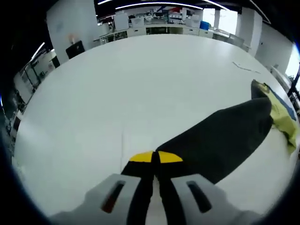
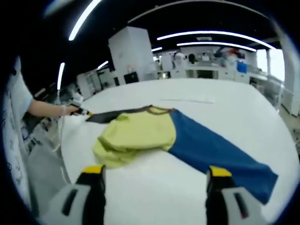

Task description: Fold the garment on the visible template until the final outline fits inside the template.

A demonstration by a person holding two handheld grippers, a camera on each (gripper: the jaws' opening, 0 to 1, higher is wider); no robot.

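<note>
The left gripper [image 1: 155, 157], its jaws pressed together, is pinching the dark sleeve [image 1: 220, 140] of the garment [image 2: 178, 136], which is lying on the white table [image 2: 225, 108], while the right gripper [image 2: 157, 172], jaws wide apart, is hovering just short of its yellow and blue parts.

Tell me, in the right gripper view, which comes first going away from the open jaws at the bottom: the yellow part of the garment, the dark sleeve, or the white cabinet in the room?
1. Yellow part of the garment, just past the right gripper, toward the left.
2. Dark sleeve, beyond the yellow, stretched left to the other gripper.
3. White cabinet, far back, off the table.
</note>
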